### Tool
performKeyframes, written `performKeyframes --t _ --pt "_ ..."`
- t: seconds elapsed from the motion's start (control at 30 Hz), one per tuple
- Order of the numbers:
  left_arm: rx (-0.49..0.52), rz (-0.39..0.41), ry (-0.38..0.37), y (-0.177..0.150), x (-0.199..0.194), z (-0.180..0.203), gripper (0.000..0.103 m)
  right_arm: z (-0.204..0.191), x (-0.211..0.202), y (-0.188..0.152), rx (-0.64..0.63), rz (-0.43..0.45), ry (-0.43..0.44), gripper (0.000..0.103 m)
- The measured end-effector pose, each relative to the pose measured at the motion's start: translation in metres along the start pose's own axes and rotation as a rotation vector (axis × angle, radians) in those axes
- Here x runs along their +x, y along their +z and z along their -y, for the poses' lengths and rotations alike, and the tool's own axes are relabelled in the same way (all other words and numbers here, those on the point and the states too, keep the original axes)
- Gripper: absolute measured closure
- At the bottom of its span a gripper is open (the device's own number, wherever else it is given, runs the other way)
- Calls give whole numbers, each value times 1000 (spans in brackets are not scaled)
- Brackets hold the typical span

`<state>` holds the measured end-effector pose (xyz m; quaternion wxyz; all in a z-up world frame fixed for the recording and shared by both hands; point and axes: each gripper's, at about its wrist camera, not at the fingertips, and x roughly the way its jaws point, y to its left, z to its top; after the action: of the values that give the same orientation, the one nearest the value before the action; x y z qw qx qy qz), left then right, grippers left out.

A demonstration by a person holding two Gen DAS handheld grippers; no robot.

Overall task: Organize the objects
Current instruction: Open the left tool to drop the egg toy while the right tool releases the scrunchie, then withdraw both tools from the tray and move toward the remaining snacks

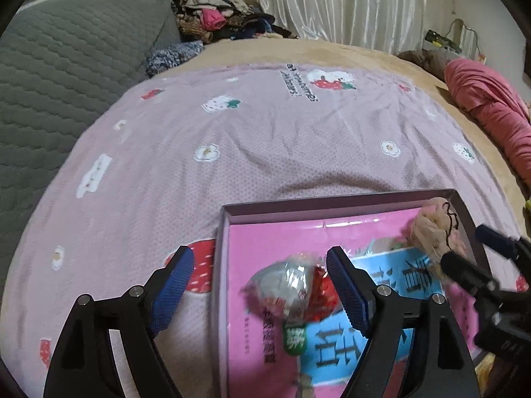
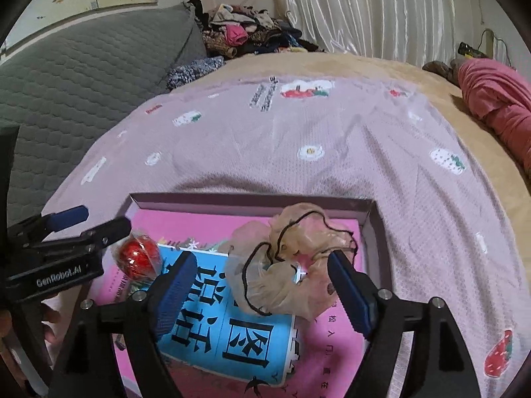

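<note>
A shallow open box (image 1: 332, 210) (image 2: 252, 200) lies on the bed with a pink and blue book (image 1: 332, 341) (image 2: 229, 328) flat inside it. A wrapped red lollipop (image 1: 295, 285) (image 2: 137, 257) lies on the book, blurred in the left wrist view. A beige gauzy scrunchie with a thin black hair tie (image 2: 292, 258) (image 1: 434, 229) rests on the book too. My left gripper (image 1: 260, 285) is open above the lollipop. My right gripper (image 2: 262, 285) is open with the scrunchie between its fingers, not clamped.
The box sits on a lilac strawberry-print blanket (image 1: 265, 139) (image 2: 298, 132) over a beige bedspread. A grey quilted cushion (image 1: 59, 76) is at the left, a clothes pile (image 1: 225, 16) at the back, a pink garment (image 1: 488, 99) at the right.
</note>
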<state>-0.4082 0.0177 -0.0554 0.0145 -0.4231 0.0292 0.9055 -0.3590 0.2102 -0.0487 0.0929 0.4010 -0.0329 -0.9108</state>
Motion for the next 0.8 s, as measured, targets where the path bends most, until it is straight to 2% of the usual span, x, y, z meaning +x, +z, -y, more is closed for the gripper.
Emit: performKeyframes --t 0.17,0.27,0.5,0.67,0.8 --pt "-22 42 16 -10 -32 -10 20 -8 -35 1 -19 59 -2 11" --pt "-24 52 74 -19 -50 -14 20 -18 -58 -4 -41 95 0 6" --pt "-48 73 53 -45 -99 -30 19 -50 -124 -26 -89 181 16 3" --pt "-55 107 67 -66 -140 -42 19 -75 -155 -50 -167 168 -37 2" --pt "-64 117 45 -85 -172 -50 19 -84 -177 -67 -168 160 -49 2"
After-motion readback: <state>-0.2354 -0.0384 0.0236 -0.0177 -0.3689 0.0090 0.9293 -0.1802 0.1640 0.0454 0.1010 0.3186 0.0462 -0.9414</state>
